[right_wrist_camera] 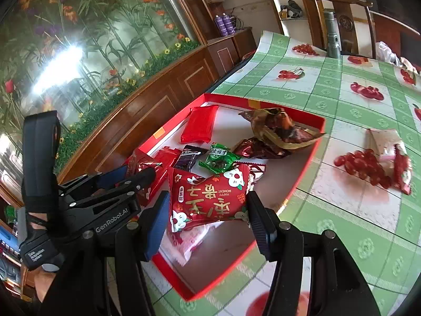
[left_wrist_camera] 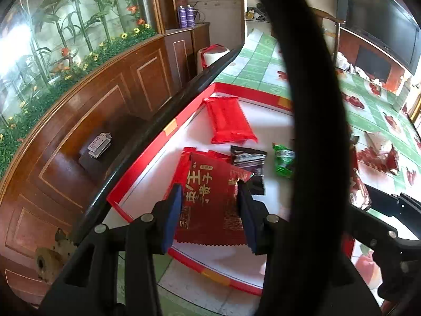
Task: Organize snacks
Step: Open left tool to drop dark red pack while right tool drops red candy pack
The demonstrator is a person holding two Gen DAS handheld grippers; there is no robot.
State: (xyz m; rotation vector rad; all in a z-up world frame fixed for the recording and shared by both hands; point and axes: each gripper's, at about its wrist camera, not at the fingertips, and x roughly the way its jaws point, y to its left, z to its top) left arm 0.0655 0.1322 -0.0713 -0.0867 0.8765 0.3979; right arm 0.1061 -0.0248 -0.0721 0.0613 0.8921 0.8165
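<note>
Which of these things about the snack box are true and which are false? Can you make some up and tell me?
1. Each gripper holds a red snack packet. True: the left gripper holds a dark red packet, the right gripper a flowery red packet.
2. The snack box is blue. False: it is red with a white floor.
3. A green wrapped candy lies in the box. True.
4. The tablecloth is plain white. False: green checks with red fruit.
5. A torn packet lies inside the box. False: it lies on the tablecloth, outside.
</note>
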